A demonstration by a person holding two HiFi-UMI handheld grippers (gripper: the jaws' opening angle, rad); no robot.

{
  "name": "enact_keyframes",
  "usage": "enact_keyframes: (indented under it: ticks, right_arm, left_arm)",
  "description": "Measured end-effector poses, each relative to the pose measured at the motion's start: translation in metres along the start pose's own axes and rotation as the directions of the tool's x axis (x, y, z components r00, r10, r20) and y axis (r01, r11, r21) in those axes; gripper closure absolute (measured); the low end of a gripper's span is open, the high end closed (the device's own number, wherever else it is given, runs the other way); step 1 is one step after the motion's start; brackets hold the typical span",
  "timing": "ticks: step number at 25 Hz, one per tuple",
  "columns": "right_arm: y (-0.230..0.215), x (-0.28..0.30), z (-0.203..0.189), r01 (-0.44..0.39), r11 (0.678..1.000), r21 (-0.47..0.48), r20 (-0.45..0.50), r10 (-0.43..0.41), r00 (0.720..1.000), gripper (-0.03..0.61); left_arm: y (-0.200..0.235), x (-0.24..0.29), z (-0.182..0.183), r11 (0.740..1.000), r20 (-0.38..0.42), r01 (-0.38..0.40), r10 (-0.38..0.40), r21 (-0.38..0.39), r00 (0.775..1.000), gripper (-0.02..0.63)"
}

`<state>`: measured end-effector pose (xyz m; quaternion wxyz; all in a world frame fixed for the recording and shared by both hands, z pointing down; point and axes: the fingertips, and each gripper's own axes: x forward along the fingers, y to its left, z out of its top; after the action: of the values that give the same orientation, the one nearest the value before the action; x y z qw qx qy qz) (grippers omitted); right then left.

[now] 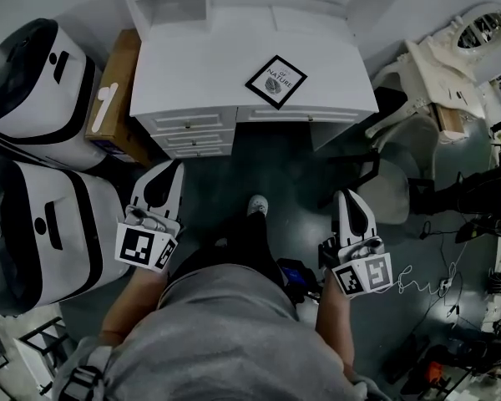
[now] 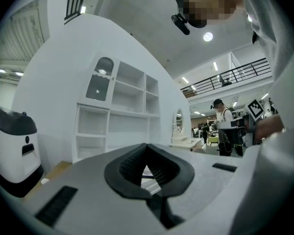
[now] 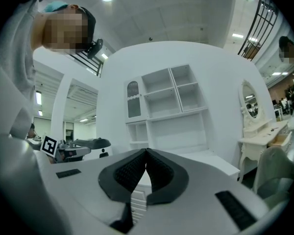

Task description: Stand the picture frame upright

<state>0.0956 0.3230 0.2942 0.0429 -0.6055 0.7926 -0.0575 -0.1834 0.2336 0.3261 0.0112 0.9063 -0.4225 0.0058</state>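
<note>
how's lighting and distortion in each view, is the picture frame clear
Head view: dim, edges bent, yet the picture frame on the desk is sharp. Left gripper view: strong fisheye, ceiling lamp blown white. Right gripper view: same fisheye, dark corners.

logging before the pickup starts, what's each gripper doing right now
Left gripper: closed, jaws together, holding nothing.
Right gripper: closed, jaws together, holding nothing.
</note>
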Motion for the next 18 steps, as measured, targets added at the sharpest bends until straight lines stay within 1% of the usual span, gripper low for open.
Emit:
enact_keyframes:
  ticks: [7, 15, 18]
  right_arm:
    - [-0.031, 0.037, 0.000, -0.028, 1.000, -0.003, -0.022, 0.028, 0.999, 0.552]
    - [-0.078, 0.092, 0.004, -0.092, 0.996, 0.020, -0.029, 0.093, 0.995, 0.552]
    - [-0.092, 0.113, 0.000, -0.131, 0.991, 0.030, -0.038, 0.132, 0.991, 0.552]
  left_arm:
    - [0.011, 0.035, -0.001, 0.999, -0.013, -0.043, 0.043, 0.004, 0.999, 0.607]
    - [0.017, 0.094, 0.003, 0.996, -0.022, -0.085, 0.085, 0.014, 0.996, 0.607]
    - [0.015, 0.116, 0.000, 0.995, -0.031, -0.096, 0.096, 0.024, 0.995, 0.607]
